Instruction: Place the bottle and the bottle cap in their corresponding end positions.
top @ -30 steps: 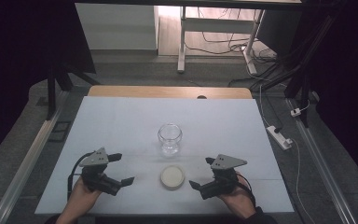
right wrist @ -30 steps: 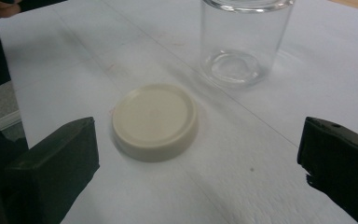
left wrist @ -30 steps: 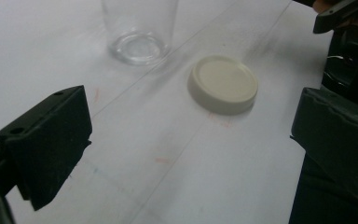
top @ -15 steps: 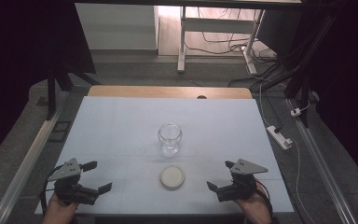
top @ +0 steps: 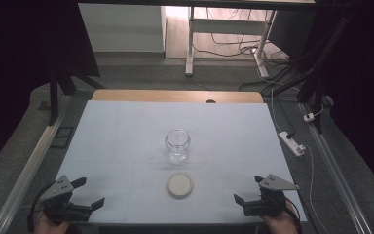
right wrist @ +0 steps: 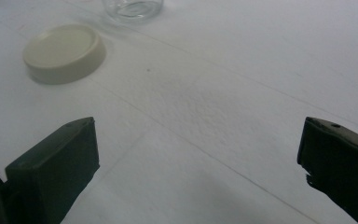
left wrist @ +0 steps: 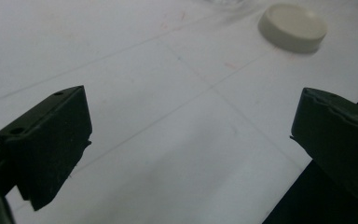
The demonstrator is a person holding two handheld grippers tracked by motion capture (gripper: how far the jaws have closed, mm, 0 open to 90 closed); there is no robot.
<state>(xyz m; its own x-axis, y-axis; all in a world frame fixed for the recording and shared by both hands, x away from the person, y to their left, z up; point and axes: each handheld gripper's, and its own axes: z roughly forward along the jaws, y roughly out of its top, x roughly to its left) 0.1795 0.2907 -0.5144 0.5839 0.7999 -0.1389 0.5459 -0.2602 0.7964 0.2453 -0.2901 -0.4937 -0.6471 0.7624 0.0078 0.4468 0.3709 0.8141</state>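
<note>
A clear glass jar stands upright near the middle of the white counter, its mouth open and nothing visible inside it. Its base shows at the top edge of the right gripper view. The cream lid lies flat on the counter just in front of the jar, toward the person, apart from it and not touching. In the left gripper view the lid sits at the upper right, and in the right gripper view the lid sits at the upper left with the jar just behind it. The left hand-held gripper sits at the near left corner of the counter, its jaws spread wide with nothing between them but bare counter; the right hand-held gripper sits at the near right corner, likewise spread and holding nothing. Both are well apart from the lid and the jar, one on each side, and nothing lies on the counter between either of them and the lid. A hand grips the left one at the bottom edge, and another hand grips the right. Beyond the far edge of the white sheet a strip of wood shows. On the floor to the right lies a white power strip with its cable, and farther back stands a white frame among loose cables.
</note>
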